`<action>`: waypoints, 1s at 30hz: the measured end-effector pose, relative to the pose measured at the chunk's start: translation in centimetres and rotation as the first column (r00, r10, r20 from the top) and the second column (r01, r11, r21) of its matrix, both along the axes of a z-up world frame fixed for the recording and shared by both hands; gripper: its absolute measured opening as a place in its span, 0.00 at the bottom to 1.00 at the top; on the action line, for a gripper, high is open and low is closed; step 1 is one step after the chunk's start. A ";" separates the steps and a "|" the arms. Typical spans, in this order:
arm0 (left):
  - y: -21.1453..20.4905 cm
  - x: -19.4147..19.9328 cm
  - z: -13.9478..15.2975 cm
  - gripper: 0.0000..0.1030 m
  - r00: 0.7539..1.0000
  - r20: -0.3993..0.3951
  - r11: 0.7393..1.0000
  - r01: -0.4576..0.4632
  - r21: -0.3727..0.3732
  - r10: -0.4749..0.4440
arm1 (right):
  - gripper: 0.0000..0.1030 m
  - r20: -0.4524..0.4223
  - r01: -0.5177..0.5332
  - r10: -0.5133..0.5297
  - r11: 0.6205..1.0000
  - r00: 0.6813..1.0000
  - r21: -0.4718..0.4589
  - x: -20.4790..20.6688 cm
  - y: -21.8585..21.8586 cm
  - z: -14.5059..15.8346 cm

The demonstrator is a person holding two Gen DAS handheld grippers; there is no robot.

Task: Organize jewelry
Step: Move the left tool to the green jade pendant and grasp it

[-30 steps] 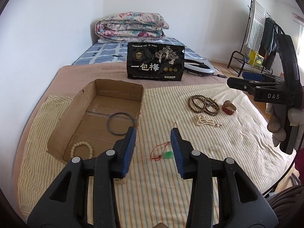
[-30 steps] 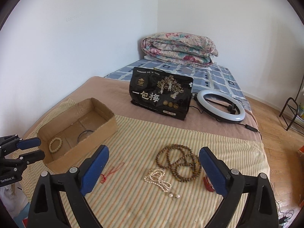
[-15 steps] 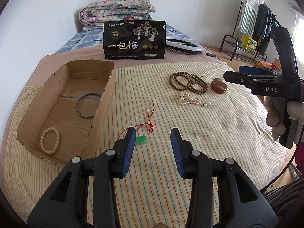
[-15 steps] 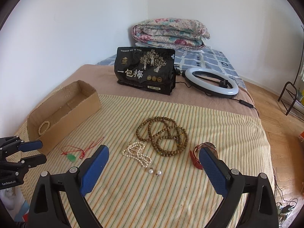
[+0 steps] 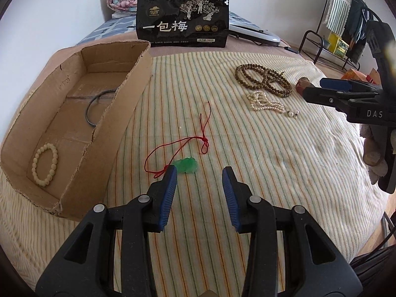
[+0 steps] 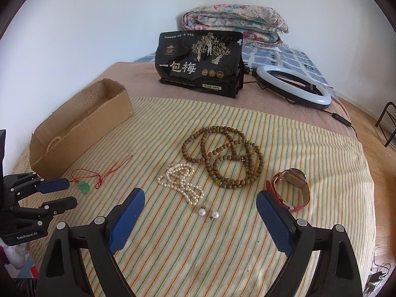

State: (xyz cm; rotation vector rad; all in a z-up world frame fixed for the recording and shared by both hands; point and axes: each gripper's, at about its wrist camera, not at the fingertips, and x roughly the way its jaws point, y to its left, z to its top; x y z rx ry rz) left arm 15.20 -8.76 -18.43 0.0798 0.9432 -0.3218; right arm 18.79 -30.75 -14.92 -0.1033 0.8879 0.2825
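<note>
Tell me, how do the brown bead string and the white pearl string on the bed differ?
The brown bead string has large, dark wooden-looking beads with a few coloured ones; the white pearl string has tiny, pale beads. The brown one spreads in wide overlapping loops; the pearl one lies bunched in a narrow heap. Both rest loose, side by side, on the striped cloth, outside the cardboard box.

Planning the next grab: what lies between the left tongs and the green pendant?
Nothing but bare striped cloth. In the left wrist view the green pendant lies just ahead of the open left tongs, beside the left fingertip.
</note>
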 end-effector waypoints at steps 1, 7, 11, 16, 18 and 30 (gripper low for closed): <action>-0.1 0.2 -0.2 0.37 1.000 0.001 1.000 -0.004 0.005 0.004 | 0.90 -0.005 -0.008 0.008 1.000 1.000 0.001 0.2 0.1 -0.2; -0.2 1.5 -1.3 0.37 0.999 -0.006 0.999 -0.039 0.036 0.040 | 0.84 -0.032 -0.053 0.053 0.999 0.998 -0.004 1.4 1.3 -1.6; -0.2 2.1 -1.9 0.37 0.998 -0.006 0.997 -0.058 0.046 0.058 | 0.84 -0.049 -0.080 0.080 0.997 0.996 -0.004 2.2 2.0 -2.3; -0.3 2.6 -2.3 0.37 0.998 0.001 0.997 -0.060 0.056 0.060 | 0.84 -0.079 -0.104 0.103 0.995 0.992 -0.008 3.3 2.8 -3.7; -0.2 2.8 -2.5 0.37 0.998 0.000 0.997 -0.063 0.051 0.063 | 0.83 -0.091 -0.105 0.104 0.994 0.990 -0.015 3.8 3.1 -4.3; 0.3 2.6 -2.7 0.29 0.998 0.007 0.998 -0.056 0.012 0.056 | 0.75 -0.110 -0.126 0.116 0.989 0.987 -0.081 5.0 4.2 -5.9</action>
